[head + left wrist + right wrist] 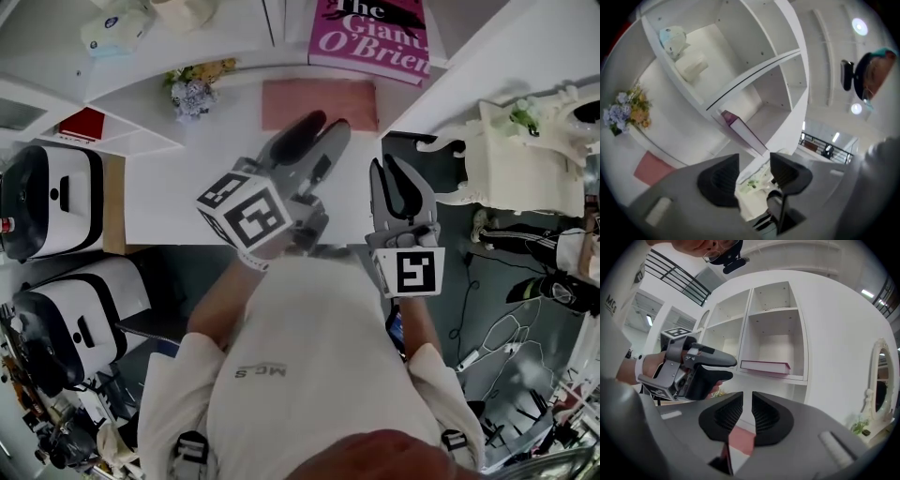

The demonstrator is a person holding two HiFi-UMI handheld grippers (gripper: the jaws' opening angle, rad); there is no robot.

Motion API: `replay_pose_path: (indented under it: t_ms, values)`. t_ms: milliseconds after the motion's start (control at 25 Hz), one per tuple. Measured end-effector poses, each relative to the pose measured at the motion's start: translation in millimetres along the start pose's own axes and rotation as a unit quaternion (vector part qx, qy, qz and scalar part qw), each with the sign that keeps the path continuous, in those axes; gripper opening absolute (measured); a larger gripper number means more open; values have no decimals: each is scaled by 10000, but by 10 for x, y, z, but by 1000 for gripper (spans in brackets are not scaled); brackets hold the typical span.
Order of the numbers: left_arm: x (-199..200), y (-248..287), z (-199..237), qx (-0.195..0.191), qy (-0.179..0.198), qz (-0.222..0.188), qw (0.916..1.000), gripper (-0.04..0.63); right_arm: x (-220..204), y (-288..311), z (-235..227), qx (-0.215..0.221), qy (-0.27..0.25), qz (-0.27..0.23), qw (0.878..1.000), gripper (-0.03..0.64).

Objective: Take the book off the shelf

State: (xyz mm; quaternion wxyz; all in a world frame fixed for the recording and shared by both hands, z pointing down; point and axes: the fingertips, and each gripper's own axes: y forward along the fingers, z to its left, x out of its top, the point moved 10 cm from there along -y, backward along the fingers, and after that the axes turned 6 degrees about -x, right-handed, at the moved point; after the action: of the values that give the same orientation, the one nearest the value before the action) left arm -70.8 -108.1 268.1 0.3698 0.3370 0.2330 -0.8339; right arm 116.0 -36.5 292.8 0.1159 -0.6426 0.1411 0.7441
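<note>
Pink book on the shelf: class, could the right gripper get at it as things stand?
Probably yes: the pink book lies flat in an open-fronted shelf bay, nothing before it; the left gripper sits off to the side.

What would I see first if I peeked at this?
Probably the bright pink book, lying flat in a white shelf compartment. In front of it are two grey tools: the left tool with jaws apart and empty, and the right tool beside it. A pink mat and little flowers sit on the white counter.
</note>
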Motion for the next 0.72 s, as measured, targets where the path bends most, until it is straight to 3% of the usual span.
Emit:
replay_pose_path:
  t_ms: [360,720]
  values:
    - [205,361,206,-106,-1243,-382,9915,299,40,81,-33,141,11,-124,9998,58]
    - [355,648,336,-260,-1574,-290,9868,316,37,75,-102,99,-31,-155,9998,55]
